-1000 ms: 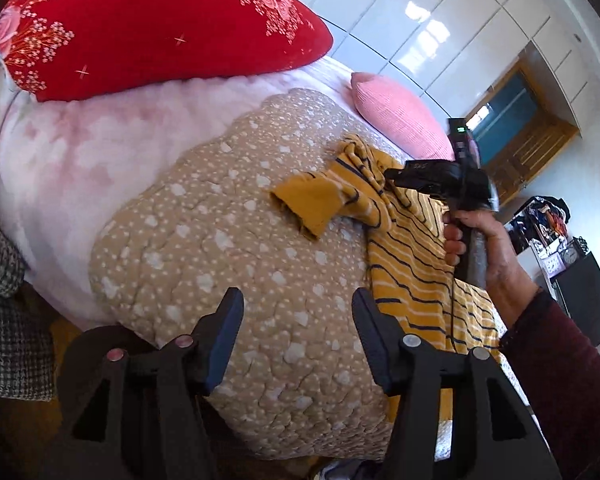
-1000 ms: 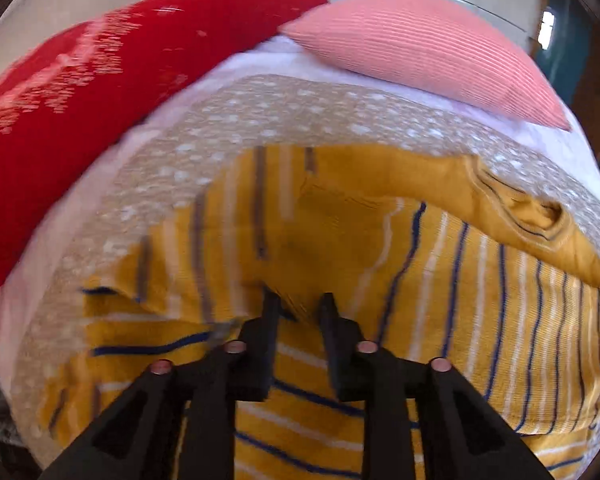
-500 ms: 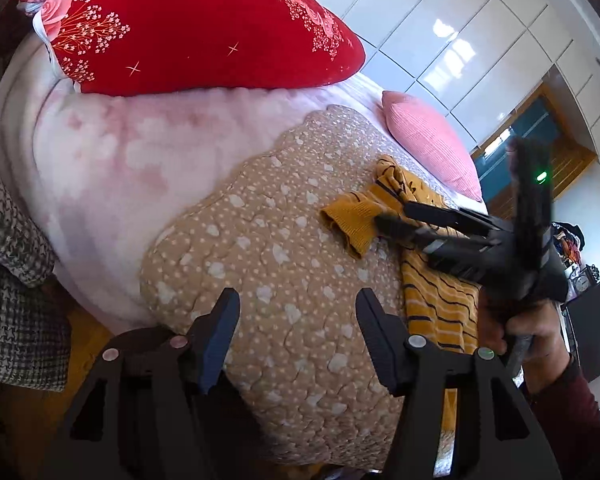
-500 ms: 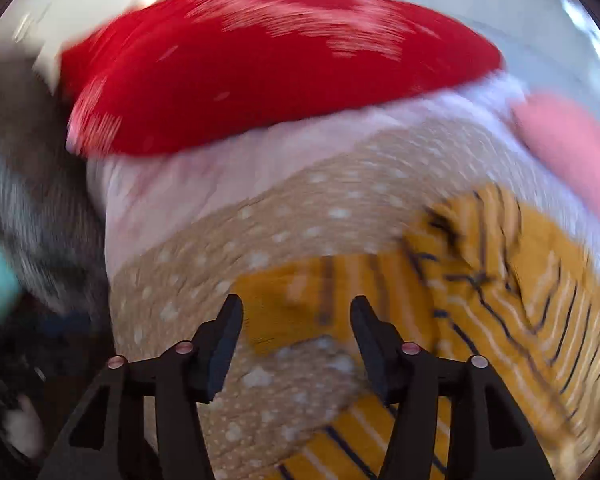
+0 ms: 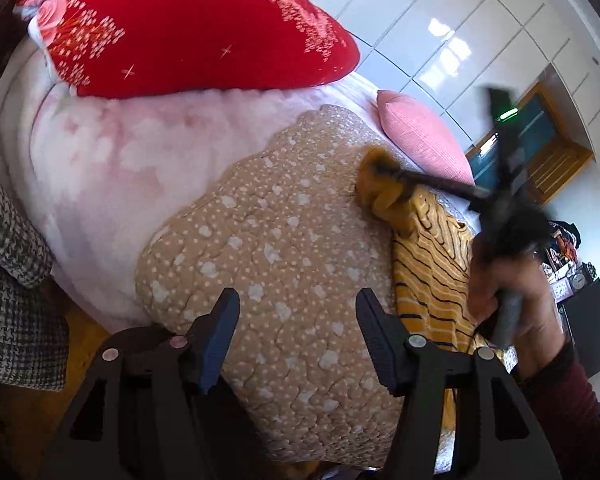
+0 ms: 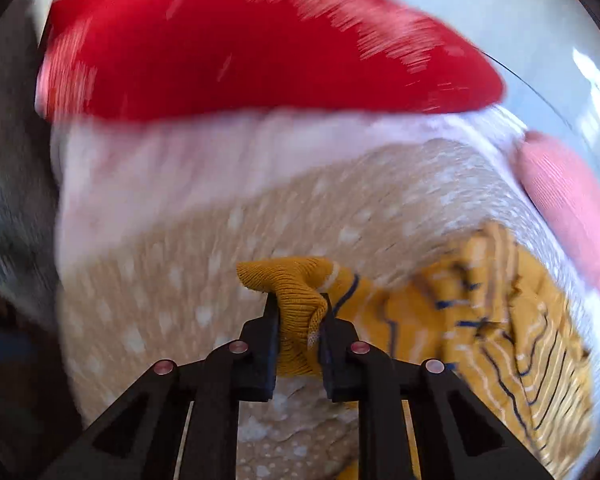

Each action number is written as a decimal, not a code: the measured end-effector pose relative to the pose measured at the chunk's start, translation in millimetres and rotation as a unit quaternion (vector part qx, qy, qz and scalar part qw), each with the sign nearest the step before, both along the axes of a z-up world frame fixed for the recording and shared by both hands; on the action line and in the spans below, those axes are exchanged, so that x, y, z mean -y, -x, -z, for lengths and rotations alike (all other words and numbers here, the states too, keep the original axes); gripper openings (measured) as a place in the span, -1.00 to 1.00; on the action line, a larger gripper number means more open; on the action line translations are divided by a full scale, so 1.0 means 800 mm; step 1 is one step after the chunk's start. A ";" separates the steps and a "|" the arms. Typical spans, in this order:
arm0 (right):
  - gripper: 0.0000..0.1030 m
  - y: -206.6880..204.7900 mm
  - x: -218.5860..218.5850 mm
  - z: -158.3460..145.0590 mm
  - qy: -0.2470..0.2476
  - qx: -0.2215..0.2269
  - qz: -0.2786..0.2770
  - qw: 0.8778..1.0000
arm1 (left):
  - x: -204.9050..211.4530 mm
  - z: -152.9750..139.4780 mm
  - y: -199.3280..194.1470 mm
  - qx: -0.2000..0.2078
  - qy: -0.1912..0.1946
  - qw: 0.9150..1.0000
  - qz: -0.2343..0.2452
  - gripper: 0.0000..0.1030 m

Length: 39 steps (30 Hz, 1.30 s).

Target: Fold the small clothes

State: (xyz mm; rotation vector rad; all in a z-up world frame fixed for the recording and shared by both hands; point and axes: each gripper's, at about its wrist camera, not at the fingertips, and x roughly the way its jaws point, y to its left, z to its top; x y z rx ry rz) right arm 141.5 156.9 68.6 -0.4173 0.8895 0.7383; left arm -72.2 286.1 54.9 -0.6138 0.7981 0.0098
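Our right gripper (image 6: 298, 312) has just closed on the mustard cuff (image 6: 296, 296) of the striped top (image 5: 432, 280) (left gripper (image 5: 296, 320) gapes, empty, above the dotted quilt (image 5: 268, 240)).

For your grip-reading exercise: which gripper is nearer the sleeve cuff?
Right. The right gripper has its jaws closed on the sleeve cuff; the left gripper hovers apart, open over the quilt.

Mustard-yellow top (image 6: 480, 344) with thin navy and white stripes, plain ribbed mustard cuff (image 6: 296, 300). Tan quilt (image 5: 268, 240) dotted with white spots and hearts. Pale pink blanket (image 5: 112, 160) — faint mottled blotches. Red cushion (image 5: 188, 28) with white sparkles and floral print. Pink ribbed pillow (image 5: 424, 136). Black-and-white houndstooth cloth (image 5: 12, 272) at the left edge. Black grippers — left gripper (image 5: 296, 336), right gripper (image 6: 298, 320).
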 end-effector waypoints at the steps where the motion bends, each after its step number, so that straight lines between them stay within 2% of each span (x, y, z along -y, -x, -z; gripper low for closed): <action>1: -0.66 -0.012 0.019 -0.021 -0.032 -0.004 0.021 0.999 | 0.003 -0.003 -0.001 0.002 -0.002 1.000 0.003 0.15; 4: -0.66 -0.055 0.113 -0.086 -0.136 -0.016 0.113 0.984 | 0.016 -0.012 -0.006 0.008 -0.011 1.000 0.015 0.16; 6: -0.65 -0.082 0.202 -0.112 -0.190 -0.026 0.189 0.963 | 0.025 -0.015 -0.010 0.009 -0.016 1.000 0.023 0.16; 8: -0.65 -0.100 0.295 -0.115 -0.218 -0.036 0.269 0.937 | 0.035 -0.017 -0.016 0.008 -0.021 0.999 0.032 0.16; 10: -0.65 -0.111 0.368 -0.105 -0.218 -0.038 0.337 0.915 | 0.047 -0.018 -0.023 0.004 -0.029 0.999 0.042 0.16; 11: -0.58 -0.115 0.415 -0.089 -0.208 -0.042 0.378 0.901 | 0.052 -0.018 -0.026 0.002 -0.032 0.998 0.045 0.16; 12: -0.52 -0.117 0.440 -0.076 -0.194 -0.048 0.401 0.894 | 0.058 -0.019 -0.030 -0.001 -0.034 0.998 0.050 0.16; 14: -0.36 -0.124 0.497 -0.034 -0.105 -0.060 0.475 0.872 | 0.073 -0.022 -0.038 -0.003 -0.039 0.997 0.062 0.16; 16: -0.36 -0.115 0.531 -0.015 -0.058 -0.040 0.516 0.854 | 0.086 -0.027 -0.043 0.000 -0.054 0.996 0.073 0.17; 18: -0.18 -0.099 0.567 -0.006 -0.072 -0.037 0.527 0.846 | 0.097 -0.029 -0.050 -0.001 -0.067 0.994 0.081 0.23; 20: -0.17 -0.088 0.577 -0.004 -0.106 -0.046 0.526 0.843 | 0.109 -0.027 -0.062 -0.006 -0.070 0.993 0.089 0.24; 22: -0.16 -0.082 0.576 -0.009 -0.131 -0.048 0.511 0.848 | 0.119 -0.026 -0.070 -0.010 -0.066 0.993 0.098 0.24; 23: -0.09 -0.081 0.570 -0.011 -0.136 -0.049 0.501 0.854 | 0.126 -0.026 -0.076 -0.010 -0.063 0.992 0.105 0.24; 24: 0.02 -0.088 0.562 -0.015 -0.138 -0.051 0.483 0.863 | 0.133 -0.027 -0.080 -0.009 -0.063 0.992 0.110 0.24; 26: 0.10 -0.096 0.541 -0.018 -0.133 -0.052 0.450 0.882 | 0.146 -0.030 -0.087 -0.005 -0.065 0.990 0.123 0.24; 29: 0.10 -0.095 0.516 -0.016 -0.103 -0.034 0.435 0.894 | 0.162 -0.031 -0.097 -0.001 -0.071 0.988 0.138 0.33; 31: 0.10 -0.098 0.504 -0.009 -0.099 -0.039 0.422 0.900 | 0.170 -0.028 -0.112 -0.002 -0.066 0.987 0.146 0.33; 33: 0.10 -0.103 0.481 -0.007 -0.100 -0.046 0.396 0.912 | 0.176 -0.028 -0.131 0.003 -0.058 0.987 0.148 0.33; 37: 0.10 -0.107 0.419 -0.009 -0.113 -0.064 0.321 0.938 | 0.187 -0.023 -0.190 0.021 -0.063 0.989 0.136 0.33; 39: 0.08 -0.107 0.380 -0.008 -0.137 -0.089 0.268 0.949 | 0.186 -0.019 -0.220 0.026 -0.071 0.990 0.123 0.33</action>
